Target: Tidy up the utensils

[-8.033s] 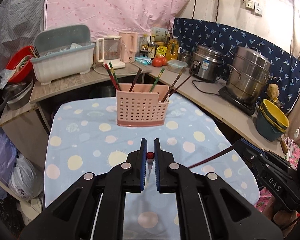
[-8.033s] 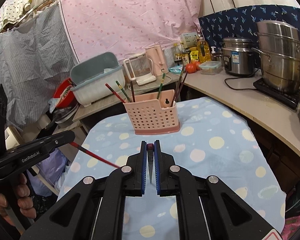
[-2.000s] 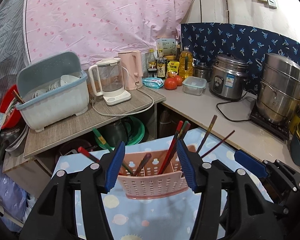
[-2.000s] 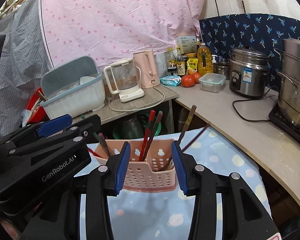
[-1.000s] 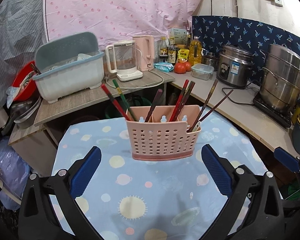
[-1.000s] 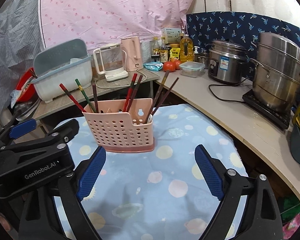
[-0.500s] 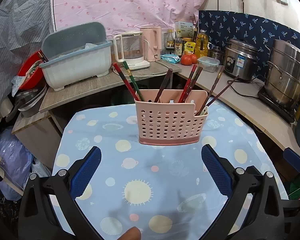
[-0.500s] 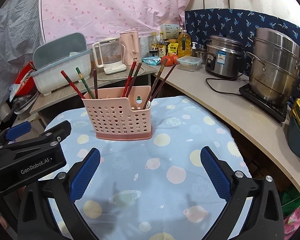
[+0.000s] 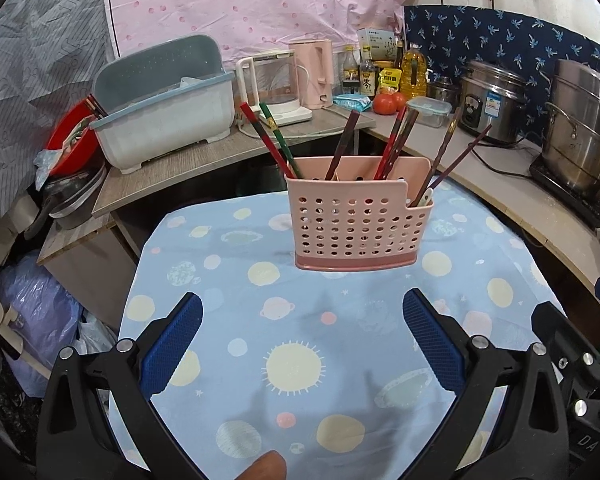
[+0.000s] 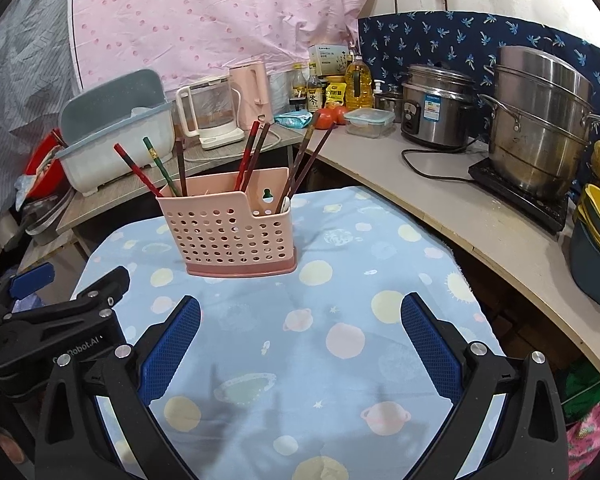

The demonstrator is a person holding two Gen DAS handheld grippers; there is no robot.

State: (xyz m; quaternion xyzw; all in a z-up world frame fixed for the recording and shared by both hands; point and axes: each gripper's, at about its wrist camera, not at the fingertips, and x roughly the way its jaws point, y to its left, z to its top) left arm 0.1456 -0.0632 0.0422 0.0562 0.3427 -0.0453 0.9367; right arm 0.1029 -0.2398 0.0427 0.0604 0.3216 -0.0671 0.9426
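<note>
A pink perforated utensil holder (image 9: 358, 220) (image 10: 230, 232) stands on the far part of a table covered with a blue planet-print cloth (image 9: 300, 368) (image 10: 340, 340). Several chopsticks (image 9: 396, 140) (image 10: 252, 152), red, green and dark brown, lean out of its compartments. My left gripper (image 9: 302, 338) is open wide with nothing between its blue pads, a short way in front of the holder. My right gripper (image 10: 300, 340) is also open wide and empty, on the near side of the holder. The left gripper's body shows at the left of the right wrist view.
A wooden shelf behind carries a grey dish tub (image 9: 160, 116), a glass kettle (image 9: 274, 88) and a pink kettle (image 9: 314, 74). The counter on the right holds a rice cooker (image 10: 436, 106), a steel steamer pot (image 10: 540, 120), bottles and tomatoes. A fingertip (image 9: 264, 466) shows at the bottom edge.
Both grippers have drawn back a little from the holder, which sits farther off and smaller in view. The right jaws spread slightly wider. The holder and chopsticks have not moved.
</note>
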